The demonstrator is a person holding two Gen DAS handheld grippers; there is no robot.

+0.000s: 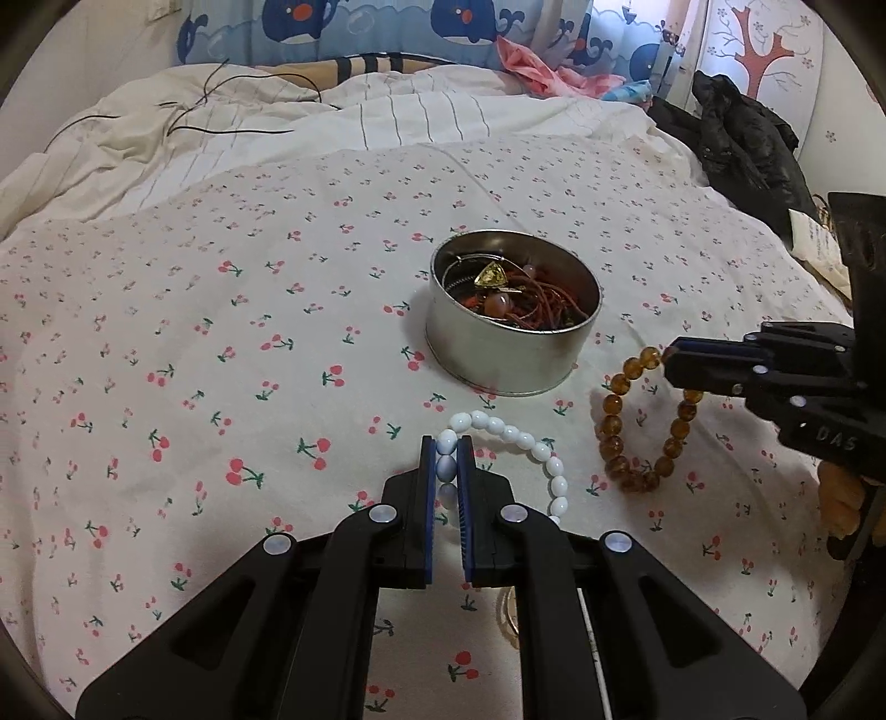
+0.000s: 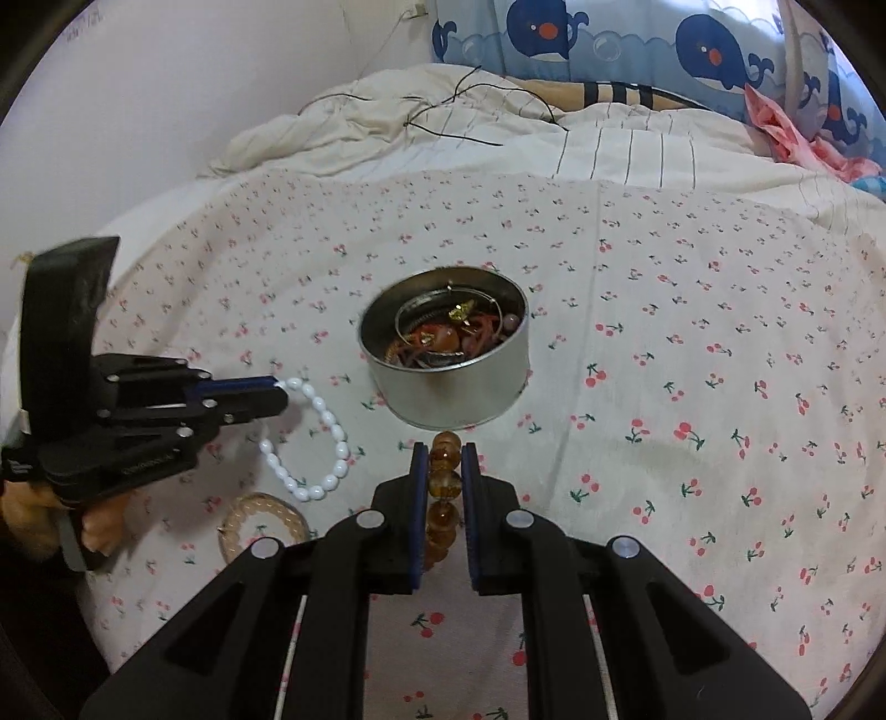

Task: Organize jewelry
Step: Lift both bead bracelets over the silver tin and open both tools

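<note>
on the cherry bedsheet (image 1: 221, 387), your left gripper (image 1: 447, 471) pinches the white bead bracelet (image 1: 531, 443) and your right gripper (image 2: 444, 482) pinches the amber bead bracelet (image 2: 443, 487). next, i think, drop both into the tin (image 1: 498, 360) just ahead.

Tin (image 1: 498, 354) brushed metal; white beads (image 1: 520, 440) glossy; sheet (image 1: 221, 387) matt, probably cotton.

A home bedroom: cherry-print bedsheet (image 1: 221, 310), rumpled duvet (image 1: 166, 149), whale-print curtain (image 2: 609, 39)

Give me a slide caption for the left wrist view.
Left tool grips white bead bracelet beside jewelry tin.
</note>
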